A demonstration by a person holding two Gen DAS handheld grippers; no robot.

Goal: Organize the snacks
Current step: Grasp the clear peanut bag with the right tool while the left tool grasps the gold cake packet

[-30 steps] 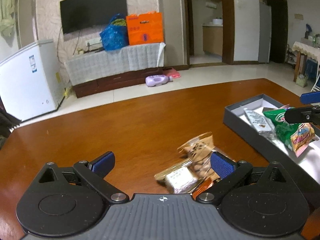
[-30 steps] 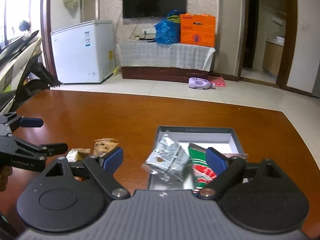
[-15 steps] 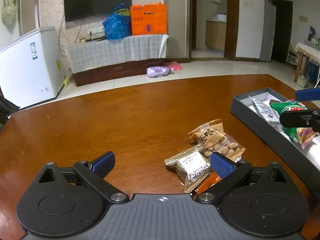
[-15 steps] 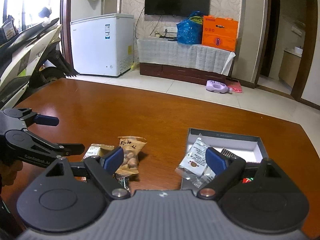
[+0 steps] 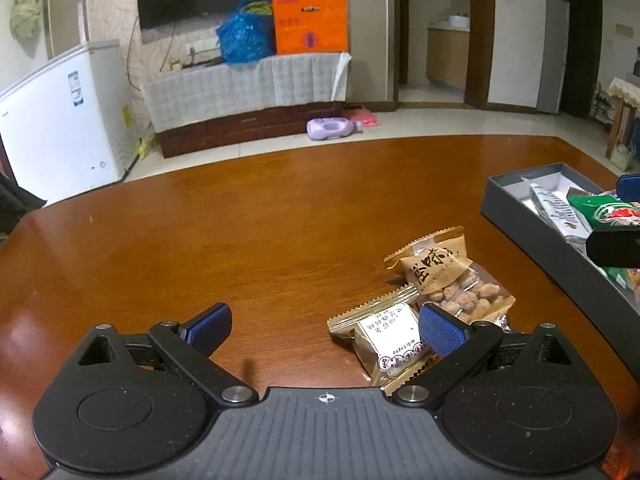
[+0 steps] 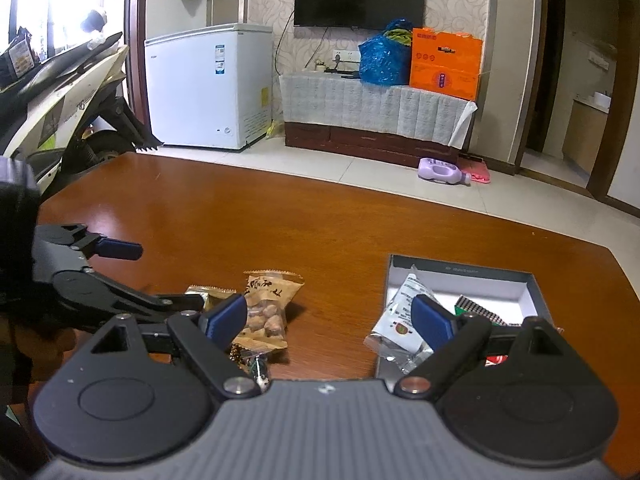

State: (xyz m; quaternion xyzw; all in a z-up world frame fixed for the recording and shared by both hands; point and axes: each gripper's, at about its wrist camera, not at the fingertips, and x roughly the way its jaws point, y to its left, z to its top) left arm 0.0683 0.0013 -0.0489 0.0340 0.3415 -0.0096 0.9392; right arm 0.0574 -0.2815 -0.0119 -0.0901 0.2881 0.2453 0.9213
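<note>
Left-wrist view shows the left gripper [image 5: 324,326] low over a brown table [image 5: 248,232], its blue-padded fingers [image 5: 442,334] spread wide with nothing between them. Just ahead and to the right lie the loose snacks: a nut pack [image 5: 448,276] with a clear window, and nearer, a gold pack [image 5: 386,336] with a white label, its right corner hidden behind the right pad. The two packs overlap. An orange wrapper edge shows under the right finger, too hidden to identify.

At the far right stands a grey box [image 5: 532,232] with a white floor. Inside it lie a silver pack [image 5: 556,210] and a green pack [image 5: 604,210], side by side. The right gripper's finger enters at the right edge, over the box.

Right-wrist view has the right gripper [image 6: 328,318] equally released — fingers wide apart, empty. It hangs over the near edge of the table, between the loose snacks on the left and the box [image 6: 536,288] on the right. The silver pack [image 6: 402,312] leans over the box's near-left wall; a chequered pack [image 6: 478,308] lies further in. The nut pack [image 6: 270,308] sits just beyond the left pad, with a small dark wrapper [image 6: 246,356] nearer. The left gripper [image 6: 136,276] reaches in from the left, its lower finger touching or just beside the gold pack [image 6: 210,292] — which of the two cannot be told.
</note>
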